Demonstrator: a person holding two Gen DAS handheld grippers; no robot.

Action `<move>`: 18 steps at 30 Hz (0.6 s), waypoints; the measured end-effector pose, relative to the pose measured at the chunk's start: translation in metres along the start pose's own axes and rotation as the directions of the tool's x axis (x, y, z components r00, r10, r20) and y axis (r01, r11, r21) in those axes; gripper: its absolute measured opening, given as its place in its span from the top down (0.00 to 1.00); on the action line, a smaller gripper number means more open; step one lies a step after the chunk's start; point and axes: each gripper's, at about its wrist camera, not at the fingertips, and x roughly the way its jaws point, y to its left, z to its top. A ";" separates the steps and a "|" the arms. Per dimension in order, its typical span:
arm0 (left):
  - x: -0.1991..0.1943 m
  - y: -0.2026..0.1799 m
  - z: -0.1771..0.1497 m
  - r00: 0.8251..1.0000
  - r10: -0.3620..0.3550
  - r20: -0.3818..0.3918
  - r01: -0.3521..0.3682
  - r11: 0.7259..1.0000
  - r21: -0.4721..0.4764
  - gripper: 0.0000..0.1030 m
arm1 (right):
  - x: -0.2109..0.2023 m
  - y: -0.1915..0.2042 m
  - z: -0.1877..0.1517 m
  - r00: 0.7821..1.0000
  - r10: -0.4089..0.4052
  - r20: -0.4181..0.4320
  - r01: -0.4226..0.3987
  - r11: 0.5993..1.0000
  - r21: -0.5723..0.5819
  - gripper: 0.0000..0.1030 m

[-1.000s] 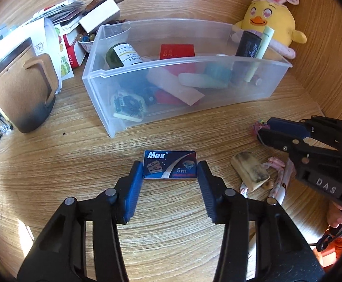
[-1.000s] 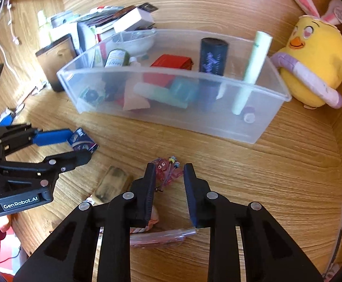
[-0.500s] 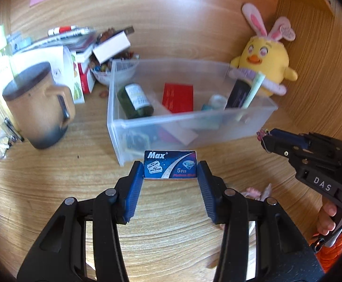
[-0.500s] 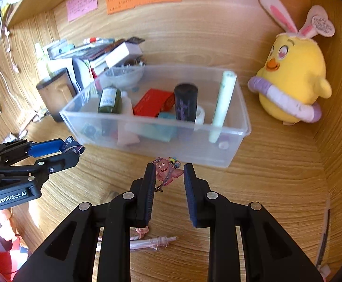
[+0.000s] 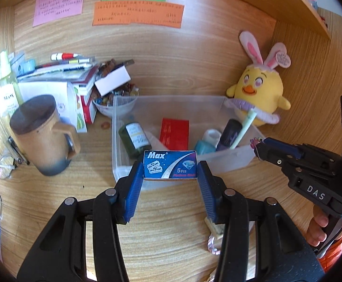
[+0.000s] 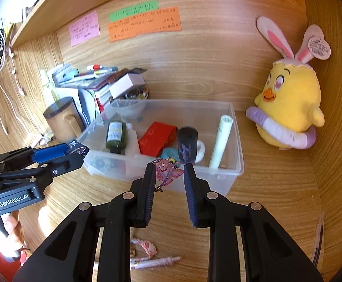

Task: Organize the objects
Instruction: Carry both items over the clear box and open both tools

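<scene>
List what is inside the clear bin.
In the bin: a green bottle, red box, dark cylinder, pale tube, white roll and a teal item. The near wall and the right tool's pink charm hide the floor near the front.

Your bin (image 5: 229, 162) is sitting mid-desk, with the mug (image 5: 41, 141) to its left and the plush chick (image 6: 288, 108) to its right. Behind its left end, a bowl (image 5: 114, 105) is resting beside stacked books (image 6: 95, 82); inside, a bottle (image 6: 115, 134) is lying left of a box (image 6: 156, 137).
</scene>
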 end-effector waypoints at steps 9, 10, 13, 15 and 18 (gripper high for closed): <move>0.010 0.006 0.020 1.000 0.006 0.014 -0.006 1.000 -0.014 0.55 | 0.011 0.011 0.021 1.000 0.017 0.024 -0.016 1.000 -0.027 0.79; 0.011 0.007 0.020 1.000 0.005 0.012 -0.005 1.000 -0.018 0.54 | 0.014 0.013 0.024 1.000 0.020 0.024 -0.020 0.999 -0.031 0.79; 0.020 0.011 0.023 1.000 0.005 -0.001 -0.005 1.000 -0.030 0.55 | 0.022 0.017 0.028 1.000 0.021 0.019 -0.020 0.999 -0.038 0.79; 0.026 0.013 0.025 1.000 0.011 -0.011 -0.011 0.999 -0.034 0.54 | 0.028 0.019 0.031 1.000 0.026 0.011 -0.025 0.999 -0.039 0.79; 0.034 0.015 0.025 1.000 0.018 -0.023 -0.019 0.999 -0.035 0.54 | 0.039 0.023 0.034 1.000 0.021 -0.005 -0.022 0.999 -0.048 0.79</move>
